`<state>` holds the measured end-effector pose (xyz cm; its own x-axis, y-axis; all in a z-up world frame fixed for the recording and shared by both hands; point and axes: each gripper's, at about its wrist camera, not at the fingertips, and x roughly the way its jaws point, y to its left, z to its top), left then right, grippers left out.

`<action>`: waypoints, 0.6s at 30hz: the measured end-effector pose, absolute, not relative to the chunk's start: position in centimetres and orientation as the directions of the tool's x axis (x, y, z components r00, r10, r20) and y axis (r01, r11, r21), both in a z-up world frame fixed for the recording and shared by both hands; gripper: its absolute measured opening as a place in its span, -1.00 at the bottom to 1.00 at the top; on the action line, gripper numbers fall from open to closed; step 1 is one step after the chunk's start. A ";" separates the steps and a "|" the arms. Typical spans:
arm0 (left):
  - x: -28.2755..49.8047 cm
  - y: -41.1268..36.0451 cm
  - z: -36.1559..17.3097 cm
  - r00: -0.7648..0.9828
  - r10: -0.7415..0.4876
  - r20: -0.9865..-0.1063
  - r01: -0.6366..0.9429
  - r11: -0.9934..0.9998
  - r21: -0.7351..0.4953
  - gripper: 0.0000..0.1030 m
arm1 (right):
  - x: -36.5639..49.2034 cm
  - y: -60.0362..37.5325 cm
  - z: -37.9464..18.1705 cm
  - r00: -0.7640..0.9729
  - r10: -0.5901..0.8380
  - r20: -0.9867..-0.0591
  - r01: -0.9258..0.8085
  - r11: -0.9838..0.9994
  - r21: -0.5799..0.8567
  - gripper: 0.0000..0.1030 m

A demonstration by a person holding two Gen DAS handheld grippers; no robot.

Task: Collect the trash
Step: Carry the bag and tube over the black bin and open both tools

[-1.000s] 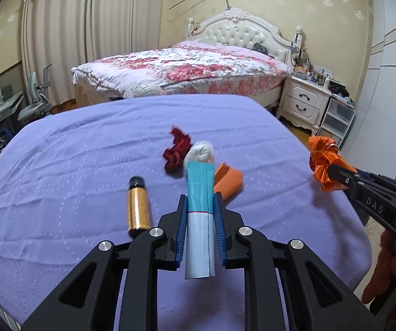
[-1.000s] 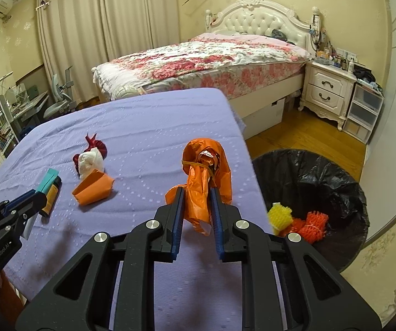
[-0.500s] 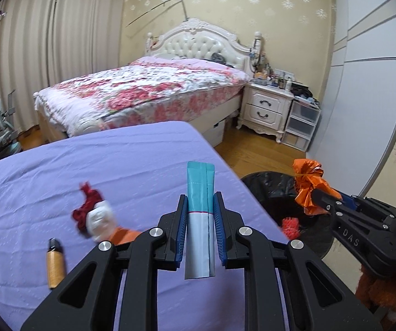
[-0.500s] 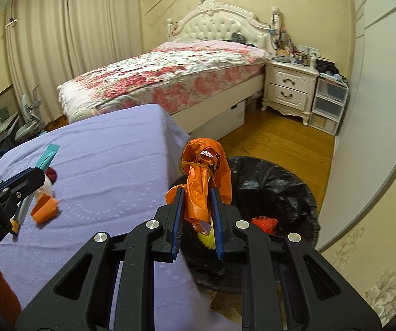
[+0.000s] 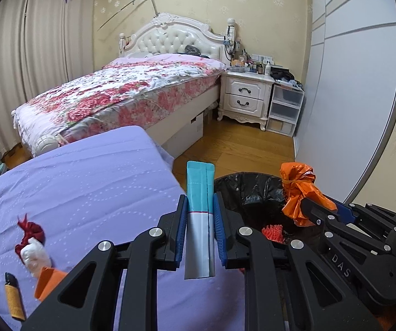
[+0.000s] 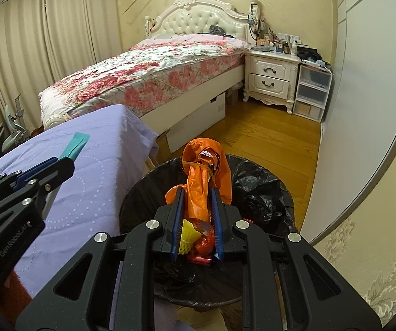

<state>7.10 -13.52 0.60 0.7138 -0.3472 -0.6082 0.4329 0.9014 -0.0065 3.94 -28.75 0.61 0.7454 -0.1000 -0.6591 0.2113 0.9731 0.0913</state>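
Purple quilted table cover (image 5: pixel 87 193) | wooden floor (image 5: pixel 239 149) | floral bed (image 5: pixel 131 93) | possibly cluttered nightstand (image 5: pixel 246 96)

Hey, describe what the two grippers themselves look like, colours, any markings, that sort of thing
Both are matte black plastic linkages with triangular cut-outs and round silver pivot bolts. Each finger carries a ribbed blue pad on its inner face. The left gripper shows white "GenRobot.AI" lettering on its side in the right wrist view; the right gripper shows "DAS" in the left wrist view. No cables or sleeves are clearly visible.

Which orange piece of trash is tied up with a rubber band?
The crumpled orange plastic bag held in the right gripper over the black-lined trash bin. The other, a folded orange paper piece, lies untied on the purple bedcover.
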 end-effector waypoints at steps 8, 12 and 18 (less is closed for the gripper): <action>9.1 -15.8 -0.9 0.694 -0.328 -0.641 0.446 0.895 0.024 -0.62 | 5.0 -30.3 -0.7 0.727 -0.100 -0.679 0.241 0.964 0.115 -0.63; 9.2 -16.7 -1.5 0.688 -0.319 -0.652 0.453 0.890 0.043 -0.61 | 5.3 -31.0 -1.3 0.720 -0.104 -0.686 0.259 0.958 0.126 -0.63; 9.3 -17.1 -2.2 0.672 -0.306 -0.674 0.461 0.885 0.058 -0.35 | 5.2 -32.1 -1.7 0.715 -0.116 -0.689 0.285 0.949 0.137 -0.61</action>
<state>9.28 -17.14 -2.21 0.6724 -0.3062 -0.6739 0.4613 0.8854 0.0579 5.16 -32.15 -1.74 0.7153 -0.1156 -0.6892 0.2852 0.9487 0.1368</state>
